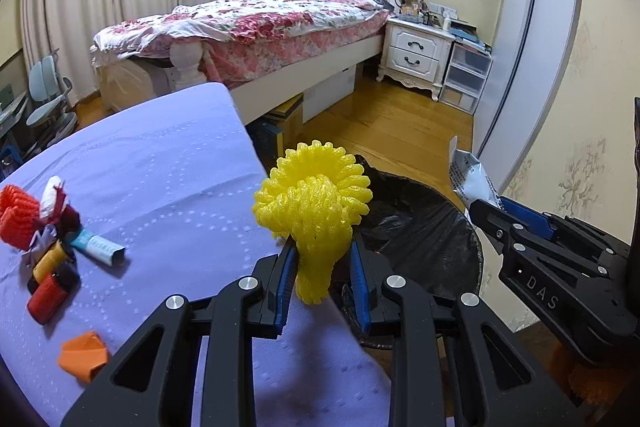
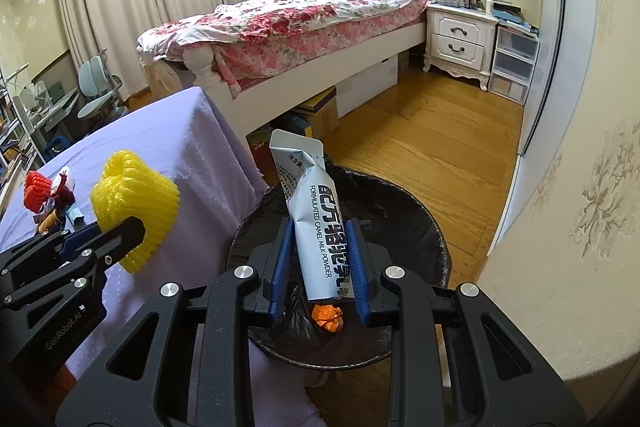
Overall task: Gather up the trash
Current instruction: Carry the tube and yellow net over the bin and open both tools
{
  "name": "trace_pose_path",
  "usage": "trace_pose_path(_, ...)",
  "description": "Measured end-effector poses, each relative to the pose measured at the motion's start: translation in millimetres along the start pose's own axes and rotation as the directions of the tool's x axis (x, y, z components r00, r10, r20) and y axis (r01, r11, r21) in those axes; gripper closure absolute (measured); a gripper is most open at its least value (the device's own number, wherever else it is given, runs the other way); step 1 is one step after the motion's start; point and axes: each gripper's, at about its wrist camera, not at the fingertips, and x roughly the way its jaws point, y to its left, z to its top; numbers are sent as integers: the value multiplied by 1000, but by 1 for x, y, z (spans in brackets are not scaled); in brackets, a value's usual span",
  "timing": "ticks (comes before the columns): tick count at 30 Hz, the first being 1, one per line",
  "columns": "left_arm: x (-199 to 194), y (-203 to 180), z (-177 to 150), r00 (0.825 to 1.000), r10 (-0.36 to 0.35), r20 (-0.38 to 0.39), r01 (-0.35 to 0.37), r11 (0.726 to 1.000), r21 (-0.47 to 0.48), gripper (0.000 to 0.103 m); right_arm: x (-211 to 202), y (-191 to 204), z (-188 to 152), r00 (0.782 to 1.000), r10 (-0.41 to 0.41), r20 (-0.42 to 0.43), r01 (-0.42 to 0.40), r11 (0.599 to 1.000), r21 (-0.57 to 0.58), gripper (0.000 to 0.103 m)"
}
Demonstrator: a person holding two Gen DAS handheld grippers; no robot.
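While my right gripper [image 2: 320,259] pinches the milk powder sachet [image 2: 316,227] over the bin [image 2: 420,227], I release there, then carry the foam net [image 1: 316,207] clamped in my left gripper [image 1: 322,267] toward two o'clock.

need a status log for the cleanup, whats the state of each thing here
left gripper: shut on the yellow foam net
right gripper: shut on the milk powder sachet, above the bin
trash bin: open, black liner, orange scrap inside
trash pile: on the purple tablecloth, not yet collected
orange wrapper: loose on the cloth
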Motion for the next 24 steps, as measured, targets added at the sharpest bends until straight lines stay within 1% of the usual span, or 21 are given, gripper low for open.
trace_pose_path(7, 19, -17, 8, 1000, -6, -21, 7, 1000, 30, 76, 11, -13, 3, 1000, -9, -13, 9, 1000, 27, 77)
trace_pose_path(13, 28, -23, 12, 999, -1, -34, 3, 999, 36, 76, 18, -18, 6, 1000, -15, -17, 16, 999, 39, 77)
trace_pose_path(16, 28, -24, 11, 1000, 7, -29, -5, 999, 40, 66, 21, -21, 7, 1000, -16, -21, 17, 999, 46, 76)
trace_pose_path(17, 27, -24, 11, 1000, 8, -29, -7, 999, 38, 59, 22, -23, 7, 1000, -20, -18, 21, 998, 51, 74)
trace_pose_path(18, 27, -23, 12, 1000, 9, -28, -8, 999, 36, 52, 22, -24, 7, 1000, -24, -16, 25, 998, 57, 67)
trace_pose_path(19, 26, -23, 11, 1000, 11, -24, -10, 999, 35, 48, 22, -26, 6, 999, -29, -15, 29, 997, 66, 63)
trace_pose_path(20, 25, -23, 11, 1000, 13, -19, -13, 999, 34, 41, 22, -26, 5, 999, -32, -13, 33, 997, 71, 58)
trace_pose_path(21, 24, -23, 12, 1000, 15, -15, -15, 999, 33, 35, 22, -28, 5, 999, -38, -11, 39, 996, 75, 55)
trace_pose_path(24, 20, -22, 12, 1000, 21, -4, -21, 999, 32, 29, 22, -31, 3, 999, -51, -13, 52, 995, 83, 54)
